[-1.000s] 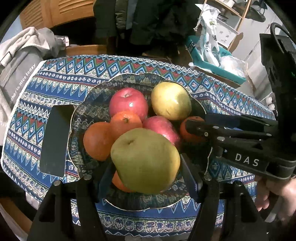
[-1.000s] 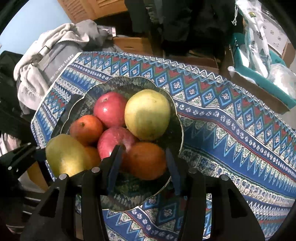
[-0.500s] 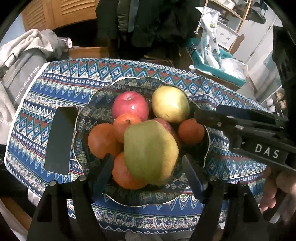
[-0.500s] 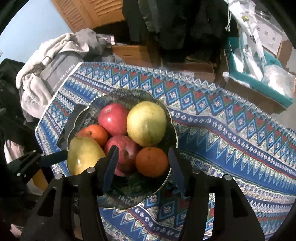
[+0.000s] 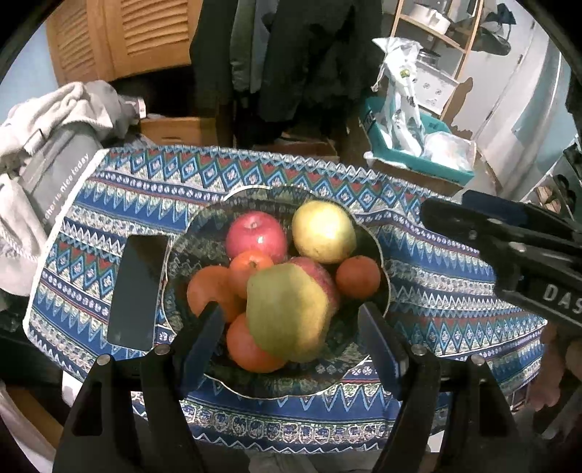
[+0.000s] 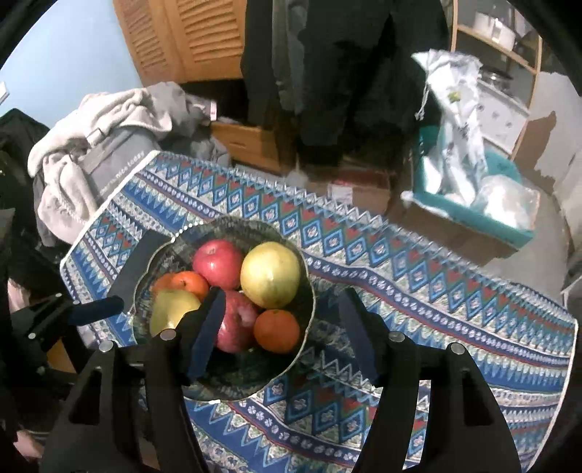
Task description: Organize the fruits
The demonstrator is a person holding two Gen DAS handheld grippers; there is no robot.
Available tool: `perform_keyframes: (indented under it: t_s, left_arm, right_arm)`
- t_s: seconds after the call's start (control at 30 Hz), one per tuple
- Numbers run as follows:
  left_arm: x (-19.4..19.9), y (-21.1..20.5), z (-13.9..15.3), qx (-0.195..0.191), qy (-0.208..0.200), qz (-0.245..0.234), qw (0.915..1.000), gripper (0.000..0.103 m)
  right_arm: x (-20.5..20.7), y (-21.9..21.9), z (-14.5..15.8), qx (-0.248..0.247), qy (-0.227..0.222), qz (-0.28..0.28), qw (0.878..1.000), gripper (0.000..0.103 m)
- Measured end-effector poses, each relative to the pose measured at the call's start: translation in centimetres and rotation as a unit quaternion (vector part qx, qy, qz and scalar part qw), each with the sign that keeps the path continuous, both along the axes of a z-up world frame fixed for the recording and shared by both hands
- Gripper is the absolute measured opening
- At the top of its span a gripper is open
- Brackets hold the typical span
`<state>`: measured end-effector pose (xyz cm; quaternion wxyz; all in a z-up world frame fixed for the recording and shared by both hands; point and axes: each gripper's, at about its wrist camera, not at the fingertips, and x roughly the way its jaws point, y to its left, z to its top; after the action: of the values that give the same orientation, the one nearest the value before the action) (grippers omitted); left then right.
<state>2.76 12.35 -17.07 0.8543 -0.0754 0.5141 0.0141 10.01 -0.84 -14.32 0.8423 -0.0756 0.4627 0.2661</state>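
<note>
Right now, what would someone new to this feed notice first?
A patterned bowl heaped with fruit sits on the blue zigzag tablecloth, a big green-yellow pear leaning on top nearest the left tool. Both tools stand open above it, gripping nothing; the right tool has just been opening. A black phone lies left of the bowl.

A patterned blue cloth (image 5: 120, 203) covers the surface across the middle of the frame. A dark phone (image 5: 136, 291) lies flat on it at centre left. Grey and white clothes (image 5: 54, 120) are heaped at the left edge. Louvred wooden doors (image 5: 120, 32) fill the upper left, dark coats (image 5: 291, 54) hang at top centre, and a teal box (image 5: 411, 156) with plastic bags sits at upper right.
</note>
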Motion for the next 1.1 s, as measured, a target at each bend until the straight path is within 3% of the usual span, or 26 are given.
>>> perform_keyframes:
  t_s: [0.63, 1.1]
  left_arm:
    - [-2.6, -2.4, 8.8, 0.049, -0.098, -0.024, 0.9937, 0.086]
    - [-4.3, -3.6, 12.9, 0.042, -0.152, -0.027, 0.9872, 0.101]
  right_arm:
    - [-4.3, -4.7, 9.3, 0.027, -0.102, -0.037, 0.994, 0.084]
    - [-6.4, -8.8, 12.4, 0.048, -0.158, -0.067, 0.984, 0.084]
